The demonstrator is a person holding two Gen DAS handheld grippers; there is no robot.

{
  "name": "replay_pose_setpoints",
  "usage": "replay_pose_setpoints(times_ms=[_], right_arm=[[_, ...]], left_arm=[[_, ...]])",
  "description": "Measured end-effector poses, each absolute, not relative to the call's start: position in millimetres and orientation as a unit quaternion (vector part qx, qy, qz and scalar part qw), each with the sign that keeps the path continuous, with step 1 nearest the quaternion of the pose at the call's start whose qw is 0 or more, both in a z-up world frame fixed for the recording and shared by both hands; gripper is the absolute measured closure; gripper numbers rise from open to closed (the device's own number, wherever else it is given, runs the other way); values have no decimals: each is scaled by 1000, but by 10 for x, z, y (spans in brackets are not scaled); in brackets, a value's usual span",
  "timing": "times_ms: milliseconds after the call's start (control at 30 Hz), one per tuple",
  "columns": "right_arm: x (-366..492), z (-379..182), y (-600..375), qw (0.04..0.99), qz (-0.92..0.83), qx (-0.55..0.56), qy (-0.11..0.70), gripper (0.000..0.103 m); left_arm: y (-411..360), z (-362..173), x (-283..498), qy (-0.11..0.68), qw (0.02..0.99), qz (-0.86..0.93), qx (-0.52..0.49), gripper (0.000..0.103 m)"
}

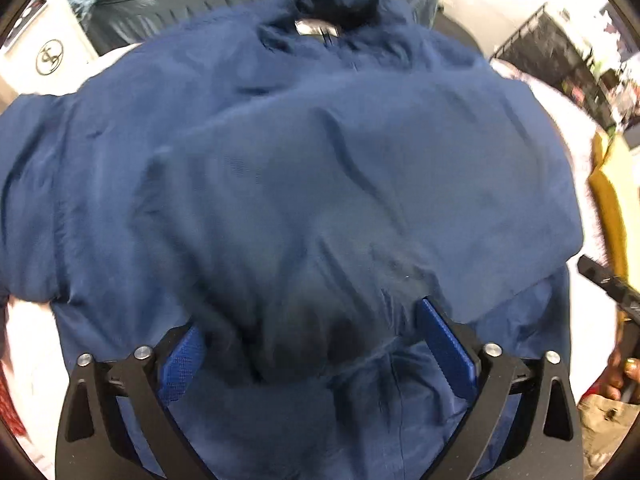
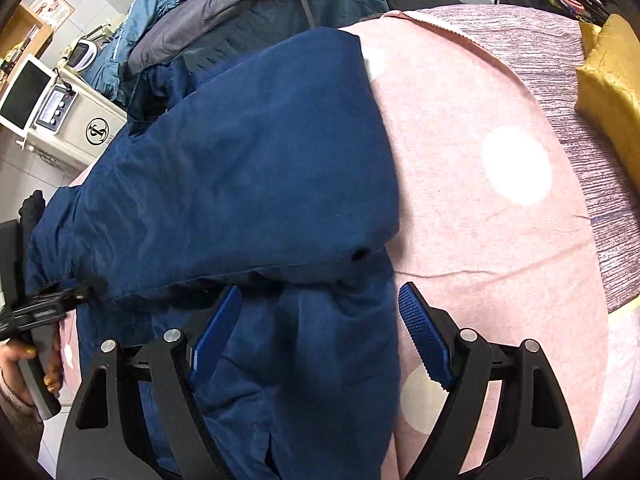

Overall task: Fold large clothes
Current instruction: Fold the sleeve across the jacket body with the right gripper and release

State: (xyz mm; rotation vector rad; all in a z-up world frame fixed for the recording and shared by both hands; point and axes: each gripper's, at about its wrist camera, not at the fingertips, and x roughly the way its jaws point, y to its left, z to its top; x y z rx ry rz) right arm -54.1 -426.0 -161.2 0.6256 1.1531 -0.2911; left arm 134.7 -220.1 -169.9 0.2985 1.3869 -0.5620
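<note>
A large dark blue jacket (image 1: 304, 168) lies spread on a pink bed sheet with white dots (image 2: 480, 200). In the left wrist view its collar points away and a fold of cloth bulges between my fingers. My left gripper (image 1: 308, 320) is open, its blue pads either side of that bulge. In the right wrist view the jacket (image 2: 240, 168) lies folded over at the left, a lower layer running under my fingers. My right gripper (image 2: 320, 300) is open over the jacket's right edge. The left gripper also shows at the right wrist view's left edge (image 2: 48, 308).
A pile of blue and grey garments (image 2: 248, 12) lies at the bed's far end. A yellow garment (image 2: 612, 88) lies at the right on a purple striped cover (image 2: 560, 60). A white machine with a screen (image 2: 64, 116) stands left of the bed.
</note>
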Motion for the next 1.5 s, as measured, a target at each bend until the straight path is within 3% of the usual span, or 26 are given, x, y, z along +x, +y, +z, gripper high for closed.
replay_pose_setpoints(times_ms=[200,333,467,567,633,700,767,833,900,1233,1300,1500], right_arm=[[-511,-1608,-4189,787,-137,271,538,23],[-527,-1651,-4158,783,-138,275,541,23],[-565,-1665,-4135,782,-139,275,542,23],[-544,-1651,-4105,783,-137,269,544,23],[-536,-1639,-4081,783,-137,262,547,23],[-522,-1607,-4061,784,-135,253,550,23],[-506,-1567,-4041,786,-135,239,554,23],[-480,-1496,-3997,791,-137,216,555,23],[-427,-1434,-3964,796,-140,196,555,23],[198,-1173,-3798,828,-131,127,530,23],[348,-1292,-3739,821,-130,102,546,13],[595,-1899,-3644,782,-158,29,603,6]], left_arm=[[-2422,-1703,1315,612,715,-266,209,80],[-2590,-1171,1266,501,761,-276,304,88],[-2605,-653,1379,435,806,-253,311,88],[-2591,-784,1497,438,807,-223,327,80],[-2567,-1178,1579,483,779,-198,347,67],[-2583,-1606,1741,544,745,-180,341,64],[-2470,-1761,1761,581,739,-170,296,50],[-2399,-1738,1760,573,755,-146,282,20],[-2340,-1706,1761,568,764,-131,278,10],[-1804,-1596,1719,599,775,-110,171,6],[-1654,-1625,1640,609,771,-99,156,6],[-1187,-1634,1309,627,764,-73,131,6]])
